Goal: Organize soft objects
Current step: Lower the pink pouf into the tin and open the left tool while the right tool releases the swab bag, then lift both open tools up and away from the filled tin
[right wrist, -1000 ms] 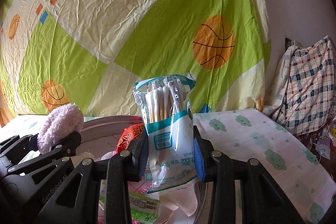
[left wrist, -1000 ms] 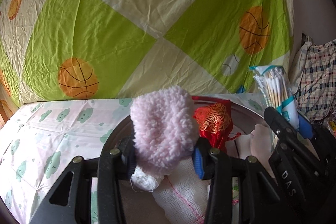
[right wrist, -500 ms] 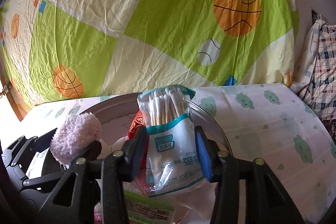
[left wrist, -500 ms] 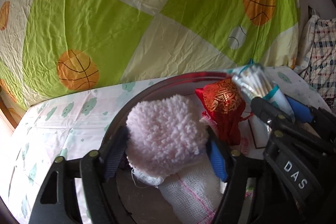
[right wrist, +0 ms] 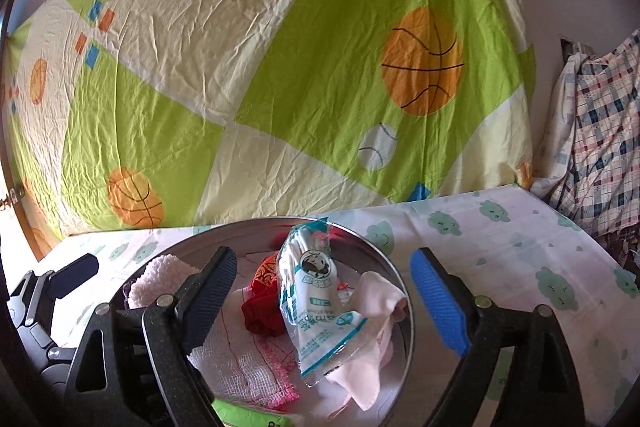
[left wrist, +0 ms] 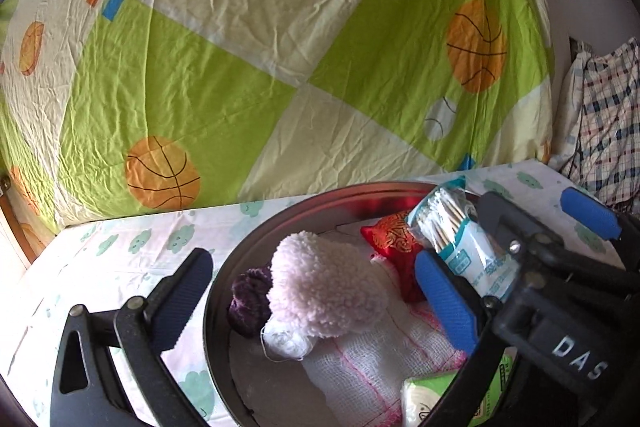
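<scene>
A round metal basin (left wrist: 320, 198) sits on the bed sheet. In it a pink fluffy piece (left wrist: 324, 291) rests on a white gauze cloth (left wrist: 360, 359), beside a purple fuzzy item (left wrist: 248, 303) and a red pouch (left wrist: 394, 235). My left gripper (left wrist: 316, 295) is opening, its jaws wide around the fluffy piece, pads off it. My right gripper (right wrist: 326, 297) is opening too. The cotton swab pack (right wrist: 316, 291) leans tilted in the basin (right wrist: 248, 231) between its jaws, untouched, over a pale pink cloth (right wrist: 378, 311).
A green and cream quilt with basketballs (left wrist: 280, 67) stands right behind the basin. A plaid cloth (right wrist: 600, 131) is piled at the right. The cloud-print sheet (right wrist: 520, 235) spreads around the basin. A green tissue pack (left wrist: 432, 399) lies at the basin's near edge.
Both grippers went from shut to wide open. The fluffy piece dropped from the left jaws into the basin, and the swab pack left the right jaws and tipped over.
</scene>
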Demonstrator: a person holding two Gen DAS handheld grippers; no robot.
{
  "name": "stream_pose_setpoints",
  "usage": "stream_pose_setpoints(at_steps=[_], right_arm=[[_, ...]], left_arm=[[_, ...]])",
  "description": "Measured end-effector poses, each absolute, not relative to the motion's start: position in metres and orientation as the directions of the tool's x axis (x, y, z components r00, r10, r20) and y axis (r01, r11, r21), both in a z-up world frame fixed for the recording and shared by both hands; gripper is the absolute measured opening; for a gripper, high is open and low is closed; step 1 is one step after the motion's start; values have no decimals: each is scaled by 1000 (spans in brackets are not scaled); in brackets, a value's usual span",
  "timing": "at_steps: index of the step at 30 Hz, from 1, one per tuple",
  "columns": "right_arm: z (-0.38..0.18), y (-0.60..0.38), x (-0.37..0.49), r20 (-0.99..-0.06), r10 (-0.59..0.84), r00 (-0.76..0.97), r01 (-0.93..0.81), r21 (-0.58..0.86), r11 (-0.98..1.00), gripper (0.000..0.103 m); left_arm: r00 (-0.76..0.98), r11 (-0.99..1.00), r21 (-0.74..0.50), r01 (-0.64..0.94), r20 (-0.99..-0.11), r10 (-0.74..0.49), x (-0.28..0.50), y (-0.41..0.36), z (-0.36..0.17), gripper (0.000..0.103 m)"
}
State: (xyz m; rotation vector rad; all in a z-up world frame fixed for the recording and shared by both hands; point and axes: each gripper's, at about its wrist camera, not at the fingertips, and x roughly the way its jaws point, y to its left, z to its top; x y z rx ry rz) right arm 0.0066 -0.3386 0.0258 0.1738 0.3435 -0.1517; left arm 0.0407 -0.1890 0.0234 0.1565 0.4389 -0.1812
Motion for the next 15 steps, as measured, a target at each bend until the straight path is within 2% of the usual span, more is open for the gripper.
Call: stream_pose_setpoints(at_steps=[3, 7, 15], right_arm=[[27, -347, -4, -305, -162, 939, 222, 176, 959, 95], [25, -351, -9, -292, -167, 942, 235, 217, 947, 95], [25, -333, -24, -212, -232, 949, 262, 129, 956, 95]], left_arm=[[893, 976, 76, 203, -423, -153, 37, -183, 23, 103], [900, 978, 64, 199, -407, -157, 33, -179, 21, 103], [930, 977, 80, 196, -330, -159, 13, -176, 19, 103]])
